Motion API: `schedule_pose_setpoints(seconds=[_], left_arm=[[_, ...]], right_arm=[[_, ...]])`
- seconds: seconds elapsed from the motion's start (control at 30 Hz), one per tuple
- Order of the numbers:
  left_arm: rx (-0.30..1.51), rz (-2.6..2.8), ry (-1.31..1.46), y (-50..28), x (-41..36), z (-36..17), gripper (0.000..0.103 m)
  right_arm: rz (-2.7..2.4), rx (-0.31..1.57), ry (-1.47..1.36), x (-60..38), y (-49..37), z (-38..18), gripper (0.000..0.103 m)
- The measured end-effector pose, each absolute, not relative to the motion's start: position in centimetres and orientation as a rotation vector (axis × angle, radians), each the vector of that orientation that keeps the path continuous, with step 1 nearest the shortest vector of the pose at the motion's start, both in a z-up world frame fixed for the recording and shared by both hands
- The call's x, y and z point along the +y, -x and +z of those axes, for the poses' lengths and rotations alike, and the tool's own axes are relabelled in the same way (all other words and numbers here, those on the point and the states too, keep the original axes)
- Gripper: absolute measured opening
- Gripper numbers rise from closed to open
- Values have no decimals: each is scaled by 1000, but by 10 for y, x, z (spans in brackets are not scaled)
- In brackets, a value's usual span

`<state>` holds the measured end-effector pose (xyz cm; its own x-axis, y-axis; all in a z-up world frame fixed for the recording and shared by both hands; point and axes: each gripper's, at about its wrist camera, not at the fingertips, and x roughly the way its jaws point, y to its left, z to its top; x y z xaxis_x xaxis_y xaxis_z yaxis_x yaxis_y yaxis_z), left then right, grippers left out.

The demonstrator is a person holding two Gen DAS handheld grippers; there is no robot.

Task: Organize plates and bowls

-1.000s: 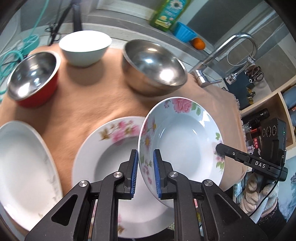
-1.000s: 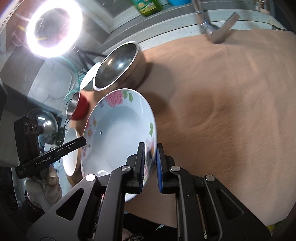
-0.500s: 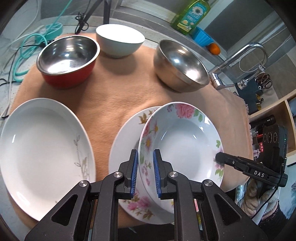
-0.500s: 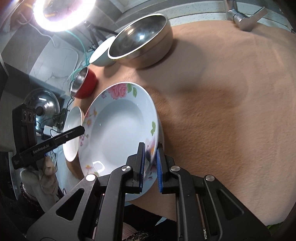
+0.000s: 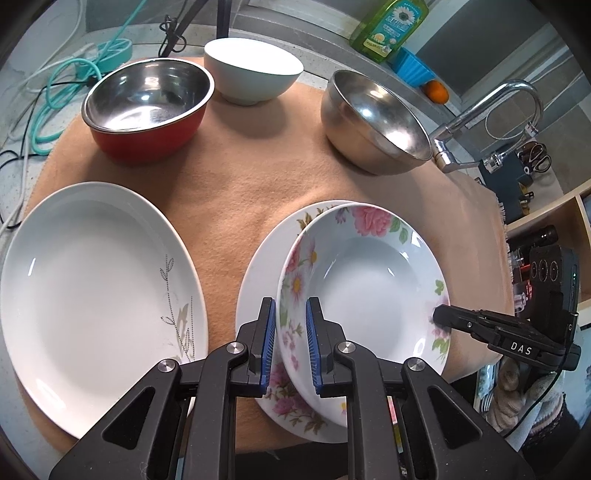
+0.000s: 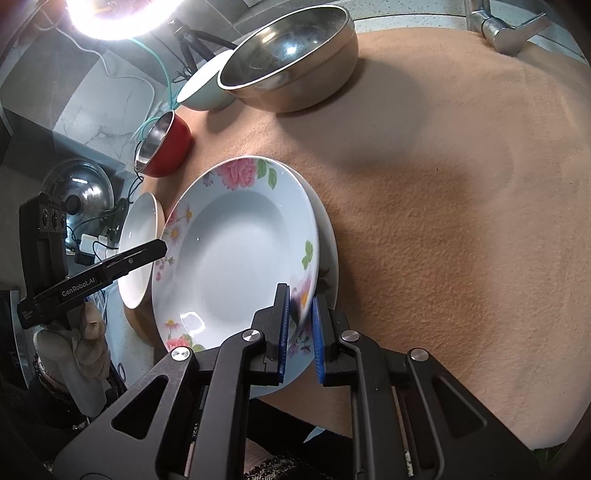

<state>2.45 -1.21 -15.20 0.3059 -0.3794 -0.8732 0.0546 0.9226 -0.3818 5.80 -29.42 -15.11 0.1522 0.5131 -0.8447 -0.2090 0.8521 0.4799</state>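
Note:
A deep floral plate (image 5: pixel 365 295) hangs between both grippers, low over a second floral plate (image 5: pixel 264 258) that lies on the tan cloth (image 5: pixel 229 192). My left gripper (image 5: pixel 290 343) is shut on its left rim. My right gripper (image 6: pixel 299 332) is shut on the opposite rim, and its tip (image 5: pixel 441 317) shows in the left wrist view. I cannot tell whether the held plate (image 6: pixel 236 251) touches the lower plate (image 6: pixel 330 251). A large white plate (image 5: pixel 92 288) lies to the left. Behind stand a red bowl (image 5: pixel 147 110), a white bowl (image 5: pixel 253 74) and a steel bowl (image 5: pixel 373 122).
A faucet (image 5: pixel 491 110) rises at the cloth's far right corner. A green soap bottle (image 5: pixel 391 26) and an orange (image 5: pixel 436 92) sit on the ledge behind. Cables (image 5: pixel 55 92) trail off the left side. A ring light (image 6: pixel 118 14) glares at top left.
Both grippers carried the floral plate down and sideways until it came over the second floral plate. It now sits lower and flatter. Both grips stayed shut.

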Motion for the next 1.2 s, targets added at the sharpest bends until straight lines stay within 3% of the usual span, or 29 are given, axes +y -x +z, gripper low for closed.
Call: schedule_pose_setpoints(seconds=[1.2], left_arm=[[1245, -278, 279, -23, -4, -156, 14]], right_arm=[[517, 1338, -68, -263, -54, -146, 17]])
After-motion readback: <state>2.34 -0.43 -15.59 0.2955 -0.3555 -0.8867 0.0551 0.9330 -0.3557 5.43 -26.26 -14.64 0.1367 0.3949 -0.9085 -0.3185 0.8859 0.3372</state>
